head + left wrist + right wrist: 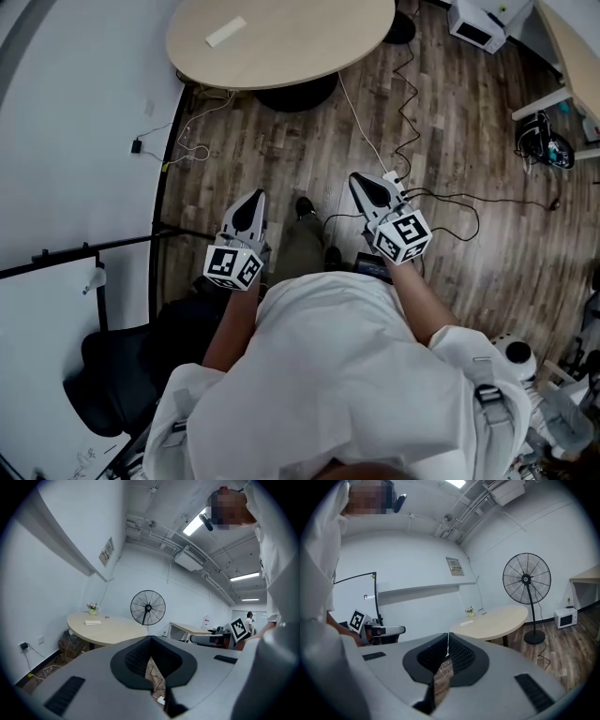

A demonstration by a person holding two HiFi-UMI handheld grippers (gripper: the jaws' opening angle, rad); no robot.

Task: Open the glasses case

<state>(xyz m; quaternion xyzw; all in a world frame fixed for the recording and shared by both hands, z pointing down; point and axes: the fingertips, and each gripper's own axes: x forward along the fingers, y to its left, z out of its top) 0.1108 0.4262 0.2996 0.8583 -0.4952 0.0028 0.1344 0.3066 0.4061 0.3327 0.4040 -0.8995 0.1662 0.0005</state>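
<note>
**Two grippers shut, one case waiting on the far table**

A person stands on a plank floor (469,141) with one gripper in each hand, seen from above. At far left one whiteboard (37,319) leans by the curved wall, with one black chair (112,380) below it.

The left gripper (257,195) points forward. Its own view shows its jaws pressed together at the tips, with nothing between them. One marker cube (232,266) sits at its rear.

Ahead stands one round table (309,47). One pale oblong case (226,32) lies flat on its left part, inside the rim and well apart from both grippers. The left gripper view also shows one small flower pot (93,607) near the table's wall side and one standing fan (147,607) beyond it. The rest of the tabletop is bare.

The right gripper (355,177), with a second cube (403,236), is level with the left. Its jaws also meet at the tips and pinch nothing.

Open floor lies between the grippers and the table's near edge. Several cables (412,112) cross it, mostly to the right. At upper right, one microwave (478,23) stands on the floor.
</note>
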